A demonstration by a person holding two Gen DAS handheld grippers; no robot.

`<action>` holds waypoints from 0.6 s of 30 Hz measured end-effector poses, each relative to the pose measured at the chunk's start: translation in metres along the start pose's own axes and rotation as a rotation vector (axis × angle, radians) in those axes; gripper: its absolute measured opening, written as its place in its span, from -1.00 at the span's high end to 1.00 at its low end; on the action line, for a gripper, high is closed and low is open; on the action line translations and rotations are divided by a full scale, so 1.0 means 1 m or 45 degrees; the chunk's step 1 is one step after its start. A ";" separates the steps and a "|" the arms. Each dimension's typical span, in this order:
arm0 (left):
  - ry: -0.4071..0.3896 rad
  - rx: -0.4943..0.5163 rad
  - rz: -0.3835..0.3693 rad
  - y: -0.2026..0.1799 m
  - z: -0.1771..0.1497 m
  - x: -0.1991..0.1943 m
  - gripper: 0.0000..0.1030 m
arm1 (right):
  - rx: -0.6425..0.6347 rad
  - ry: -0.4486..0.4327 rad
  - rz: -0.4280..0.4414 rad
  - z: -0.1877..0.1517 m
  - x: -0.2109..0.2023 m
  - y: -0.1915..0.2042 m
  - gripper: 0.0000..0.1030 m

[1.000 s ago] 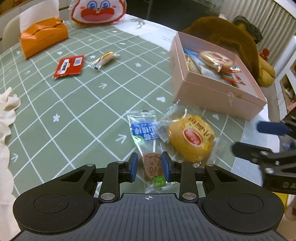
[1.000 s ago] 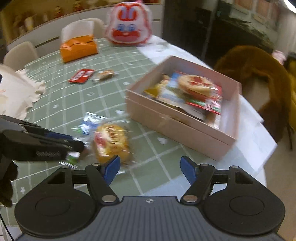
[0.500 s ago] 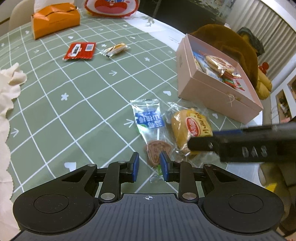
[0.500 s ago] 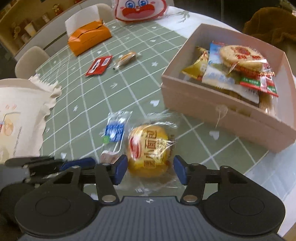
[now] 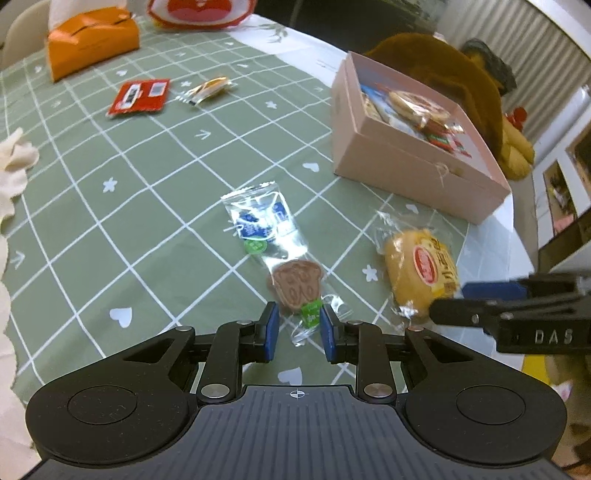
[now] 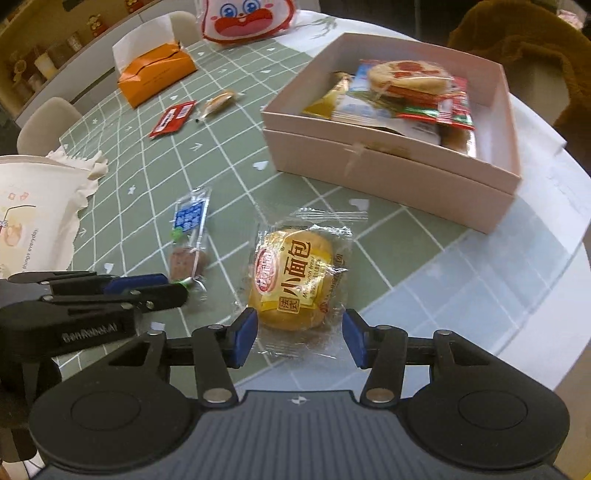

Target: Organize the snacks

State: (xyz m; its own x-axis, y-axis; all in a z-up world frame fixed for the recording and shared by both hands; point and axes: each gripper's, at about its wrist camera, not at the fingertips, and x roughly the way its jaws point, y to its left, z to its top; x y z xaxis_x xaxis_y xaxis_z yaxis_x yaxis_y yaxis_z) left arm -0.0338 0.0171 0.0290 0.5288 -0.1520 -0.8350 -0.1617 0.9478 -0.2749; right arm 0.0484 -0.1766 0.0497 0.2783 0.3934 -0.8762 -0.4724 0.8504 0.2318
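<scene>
A clear packet with a brown biscuit lies on the green checked tablecloth. Its near end sits between the pads of my left gripper, which is open and not clamping it. The packet also shows in the right wrist view. A wrapped yellow bread bun lies just ahead of my right gripper, which is open with its fingers on either side of the bun's near edge. The bun shows in the left wrist view. A pink box holding several snacks stands behind.
A red packet and a small gold candy lie further back. An orange tissue box and a cartoon cushion stand at the far side. A white cloth is at the left. The table edge is close at the right.
Both grippers have moved closer to the table. The left gripper's jaws have widened a little around the biscuit packet's end. The right gripper now straddles the bun's near edge.
</scene>
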 end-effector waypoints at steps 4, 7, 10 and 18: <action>-0.003 -0.081 0.001 0.003 0.007 0.002 0.43 | 0.032 -0.003 -0.035 -0.003 0.002 -0.005 -0.29; -0.019 -0.086 0.017 -0.002 0.011 0.003 0.42 | 0.044 -0.006 -0.045 -0.008 0.003 -0.005 -0.33; -0.039 -0.081 0.034 -0.007 0.015 0.007 0.42 | 0.047 0.019 -0.021 -0.014 0.008 -0.004 -0.39; -0.057 0.092 0.069 -0.023 0.023 0.021 0.30 | -0.138 -0.018 -0.124 -0.034 0.011 0.022 -0.60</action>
State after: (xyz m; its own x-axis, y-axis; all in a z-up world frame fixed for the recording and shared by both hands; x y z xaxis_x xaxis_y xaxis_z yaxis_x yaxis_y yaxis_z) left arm 0.0002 -0.0017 0.0289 0.5578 -0.0887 -0.8252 -0.1315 0.9723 -0.1934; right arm 0.0124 -0.1652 0.0310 0.3389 0.3165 -0.8860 -0.5296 0.8425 0.0984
